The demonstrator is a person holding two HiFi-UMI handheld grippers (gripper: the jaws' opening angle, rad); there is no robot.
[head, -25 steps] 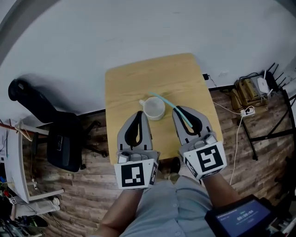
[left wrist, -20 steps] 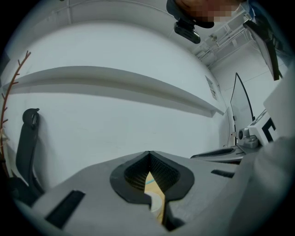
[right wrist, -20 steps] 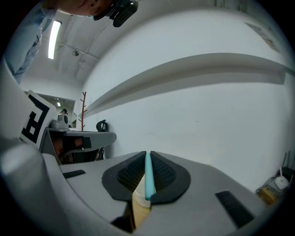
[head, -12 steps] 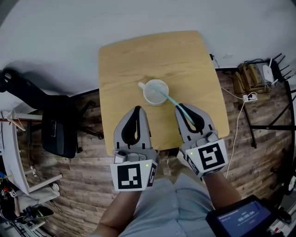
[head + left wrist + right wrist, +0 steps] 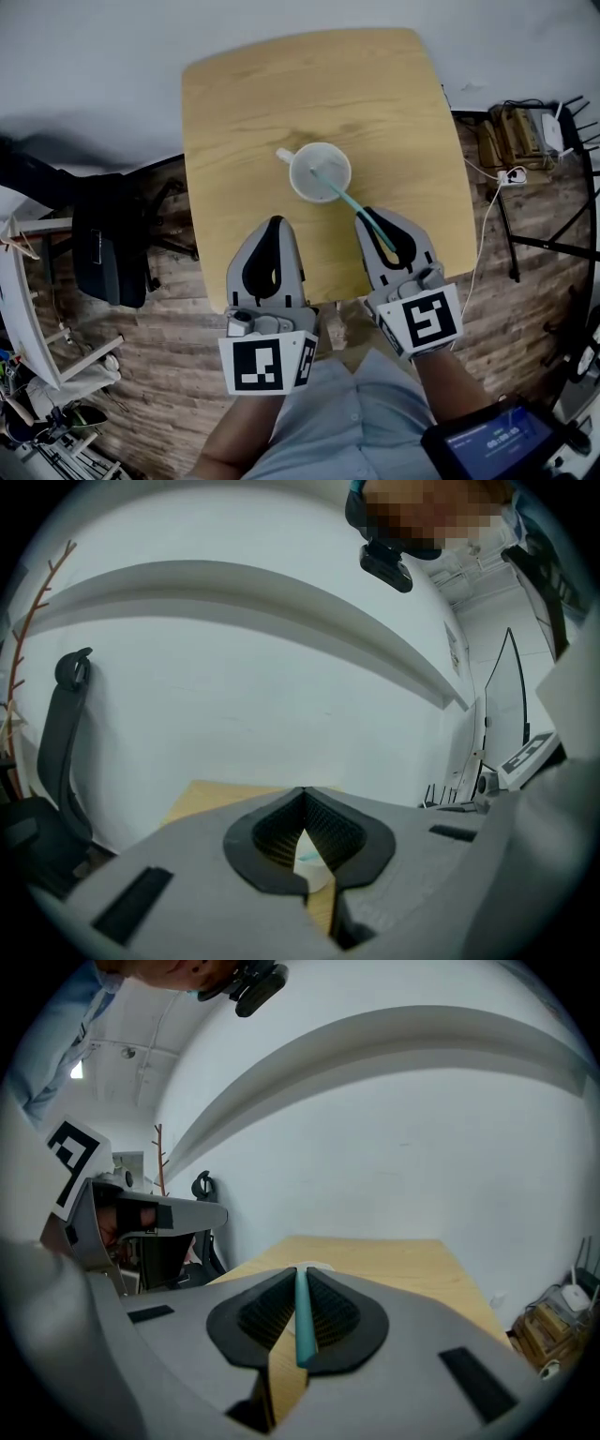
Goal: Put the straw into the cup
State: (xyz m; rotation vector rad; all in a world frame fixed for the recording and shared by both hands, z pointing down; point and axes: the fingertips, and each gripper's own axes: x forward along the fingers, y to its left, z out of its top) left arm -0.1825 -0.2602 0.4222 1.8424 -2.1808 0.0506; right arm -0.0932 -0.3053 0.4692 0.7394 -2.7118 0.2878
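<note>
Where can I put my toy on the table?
The far part of the table, behind the cup, is bare; so are the strips either side of it. Crowded at the near edge: the left gripper, the right gripper and the straw.

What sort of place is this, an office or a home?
Likely an office or small lab: a black office chair, a router and power strip, and a plain wooden table by a white wall.

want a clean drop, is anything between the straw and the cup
Nothing visible. The straw in the right gripper already slants over the rim into the cup; the left gripper sits aside.
</note>
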